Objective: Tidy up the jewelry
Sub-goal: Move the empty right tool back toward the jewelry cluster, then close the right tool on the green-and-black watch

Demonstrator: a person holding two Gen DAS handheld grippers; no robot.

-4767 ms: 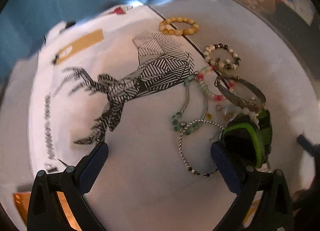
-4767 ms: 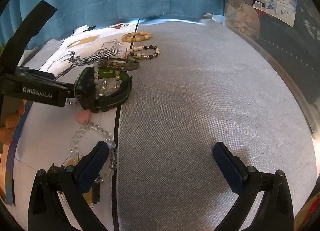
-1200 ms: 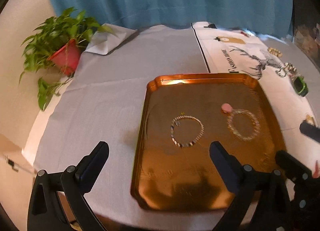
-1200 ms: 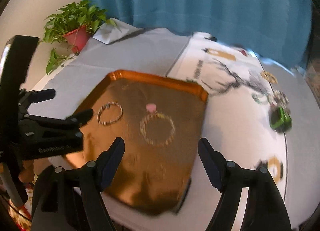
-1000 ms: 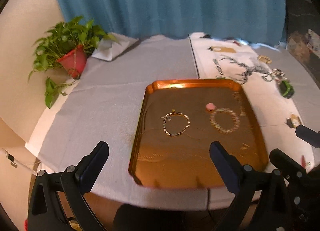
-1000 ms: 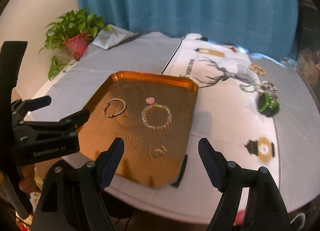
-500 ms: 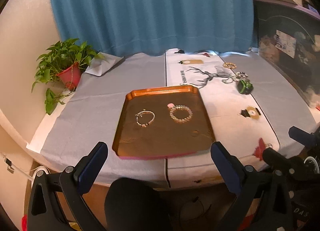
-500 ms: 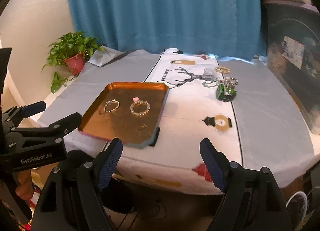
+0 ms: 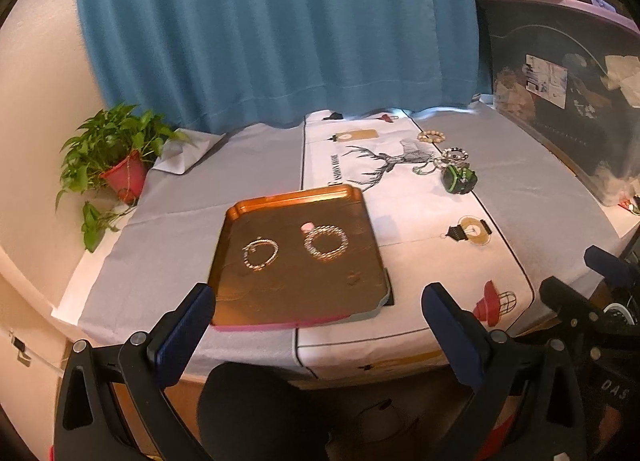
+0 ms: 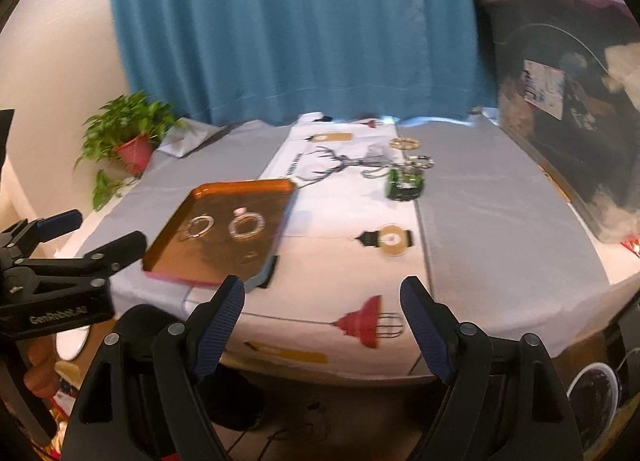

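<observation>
Bracelets, two of them point(image 9: 260, 255) point(image 9: 326, 243), are lying inside the copper tray point(image 9: 228, 221); beyond the tray, more jewelry point(image 9: 454, 165) is waiting. The left gripper point(image 9: 316, 321) is hanging wide and empty.

The right gripper point(image 10: 320, 321) is gaping empty too, short of the tray point(image 10: 192, 193). I'd say fetching another piece comes next.

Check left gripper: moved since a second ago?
Yes. The left gripper has pulled back from the orange tray, which now looks smaller and farther; jaws open, empty.

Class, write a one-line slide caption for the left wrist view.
Open left gripper above the table edge; two bracelets lie on the copper tray, more jewelry beyond.
</observation>
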